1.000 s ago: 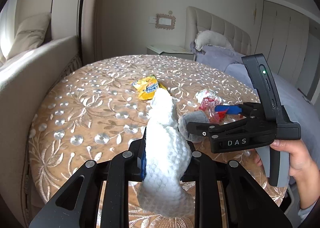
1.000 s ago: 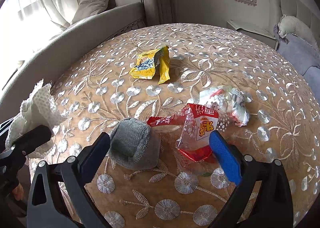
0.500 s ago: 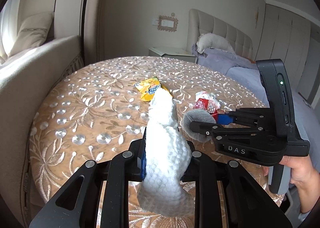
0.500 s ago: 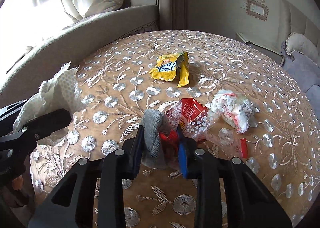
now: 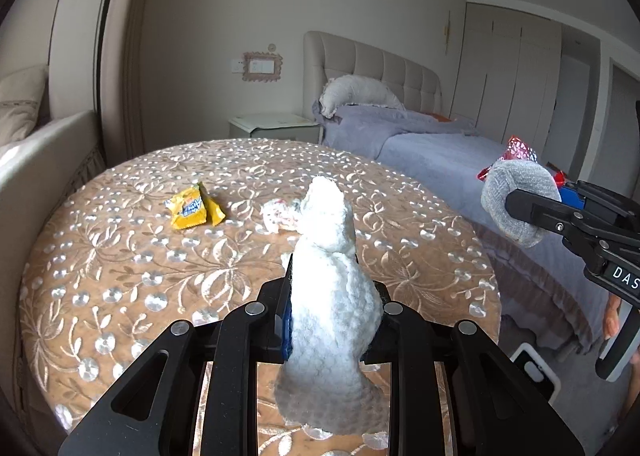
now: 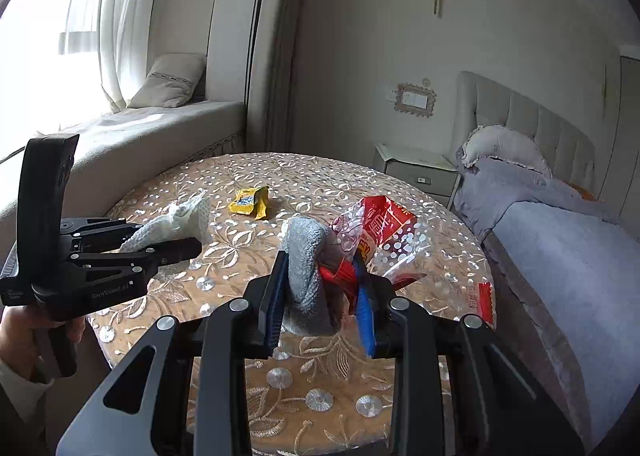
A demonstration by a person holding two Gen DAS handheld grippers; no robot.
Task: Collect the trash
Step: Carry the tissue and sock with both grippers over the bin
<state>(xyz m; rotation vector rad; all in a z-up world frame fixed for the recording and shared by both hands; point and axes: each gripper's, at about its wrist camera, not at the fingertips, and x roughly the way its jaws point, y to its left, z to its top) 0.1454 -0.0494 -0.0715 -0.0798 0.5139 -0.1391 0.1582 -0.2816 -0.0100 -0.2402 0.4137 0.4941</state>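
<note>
Grey sock (image 6: 306, 256) and red wrapper (image 6: 376, 228) clamped in right tool (image 6: 320, 296), left tool (image 5: 332, 320) clamped on tissue (image 5: 332, 296)

hidden: crumpled white wrapper (image 5: 280, 214) half behind paper towel (image 5: 332, 296); cut off: right claw (image 5: 560, 212) at 3 o'clock edge; yellow packet (image 6: 249, 201) print unreadable
</note>
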